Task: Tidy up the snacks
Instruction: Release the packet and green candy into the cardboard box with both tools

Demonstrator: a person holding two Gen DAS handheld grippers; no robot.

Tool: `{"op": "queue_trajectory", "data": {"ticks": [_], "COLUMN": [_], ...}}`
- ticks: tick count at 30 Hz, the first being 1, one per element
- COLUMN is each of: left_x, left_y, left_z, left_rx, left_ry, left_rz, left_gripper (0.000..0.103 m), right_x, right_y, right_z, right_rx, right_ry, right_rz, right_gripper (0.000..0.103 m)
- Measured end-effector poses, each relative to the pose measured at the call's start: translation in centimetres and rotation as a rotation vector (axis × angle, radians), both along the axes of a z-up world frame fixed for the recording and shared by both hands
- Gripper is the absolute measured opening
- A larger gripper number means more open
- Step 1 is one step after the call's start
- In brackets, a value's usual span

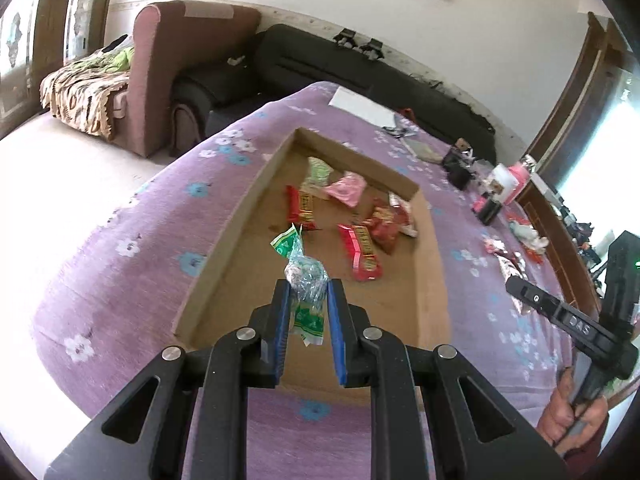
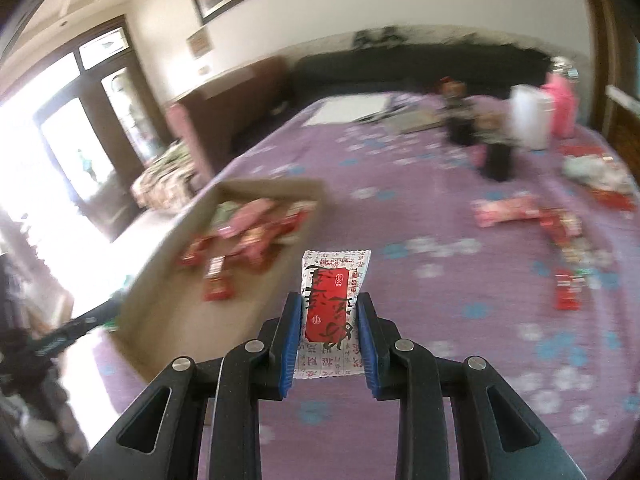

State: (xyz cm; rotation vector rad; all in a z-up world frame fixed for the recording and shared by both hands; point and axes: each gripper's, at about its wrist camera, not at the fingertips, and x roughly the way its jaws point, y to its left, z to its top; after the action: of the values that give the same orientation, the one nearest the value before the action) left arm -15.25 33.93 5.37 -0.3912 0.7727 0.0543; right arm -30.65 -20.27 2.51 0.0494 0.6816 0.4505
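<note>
My left gripper (image 1: pixel 308 286) is shut on a green and clear candy packet (image 1: pixel 305 280) and holds it above the near end of a shallow cardboard box (image 1: pixel 236 236). Several red, pink and green snack packets (image 1: pixel 360 252) lie inside the box. My right gripper (image 2: pixel 330 300) is shut on a white and red snack packet (image 2: pixel 332 304) above the purple cloth, just right of the box (image 2: pixel 168 264). The right gripper's body also shows at the right edge of the left wrist view (image 1: pixel 576 320).
The table has a purple flowered cloth (image 2: pixel 440 300). Loose snack packets (image 2: pixel 560 224) lie on it at the right. Dark jars (image 2: pixel 496 156), a white container (image 2: pixel 528 116) and a pink bottle (image 2: pixel 564 108) stand at the far right. A white sheet (image 1: pixel 360 104) lies at the far end. Sofas stand beyond.
</note>
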Motion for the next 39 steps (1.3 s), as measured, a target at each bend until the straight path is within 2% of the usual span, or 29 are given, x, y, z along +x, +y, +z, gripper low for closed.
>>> {"op": "queue_trajectory", "data": {"ticks": [9, 16, 20, 25, 28, 33, 34, 35, 36, 37, 38, 39], "left_x": [3.3, 5.3, 5.4, 5.0, 4.2, 2.3, 1.8, 1.3, 0.8, 0.4, -0.1, -0.4], "left_y": [0.7, 0.9, 1.3, 1.6, 1.6, 0.4, -0.1, -0.7, -1.2, -1.7, -2.6, -3.3], "left_z": [-1.2, -2.2, -2.4, -2.2, -1.7, 0.1, 0.5, 0.9, 1.3, 1.6, 2.0, 2.3], "left_rx": [0.034, 0.075, 0.068, 0.045, 0.041, 0.042, 0.041, 0.038, 0.033, 0.028, 0.023, 0.021], "left_ry": [0.047, 0.090, 0.093, 0.097, 0.089, 0.049, 0.043, 0.033, 0.023, 0.010, -0.008, -0.019], "left_rz": [-0.017, -0.005, 0.000, 0.009, 0.029, 0.040, 0.037, 0.030, 0.025, 0.022, 0.015, 0.003], "left_gripper": [0.016, 0.016, 0.016, 0.020, 0.020, 0.020, 0.022, 0.033, 0.050, 0.057, 0.063, 0.063], "right_x": [1.4, 3.9, 4.7, 4.8, 4.4, 3.4, 3.1, 2.9, 2.6, 2.3, 1.8, 1.6], "right_y": [9.3, 13.6, 14.8, 15.7, 15.4, 13.4, 12.7, 12.3, 11.6, 11.1, 10.1, 9.4], "right_z": [-2.3, -4.5, -5.3, -5.4, -4.9, -3.5, -3.3, -3.1, -2.8, -2.6, -2.2, -1.9], "right_rx": [-0.019, -0.052, -0.055, -0.055, -0.036, 0.008, 0.018, 0.024, 0.032, 0.035, 0.038, 0.041], "right_ry": [0.108, 0.200, 0.229, 0.220, 0.208, 0.185, 0.181, 0.177, 0.168, 0.158, 0.136, 0.122], "right_rz": [0.149, 0.203, 0.217, 0.245, 0.248, 0.243, 0.239, 0.237, 0.232, 0.224, 0.207, 0.197], "right_gripper": [0.028, 0.027, 0.030, 0.032, 0.039, 0.039, 0.039, 0.039, 0.039, 0.039, 0.039, 0.040]}}
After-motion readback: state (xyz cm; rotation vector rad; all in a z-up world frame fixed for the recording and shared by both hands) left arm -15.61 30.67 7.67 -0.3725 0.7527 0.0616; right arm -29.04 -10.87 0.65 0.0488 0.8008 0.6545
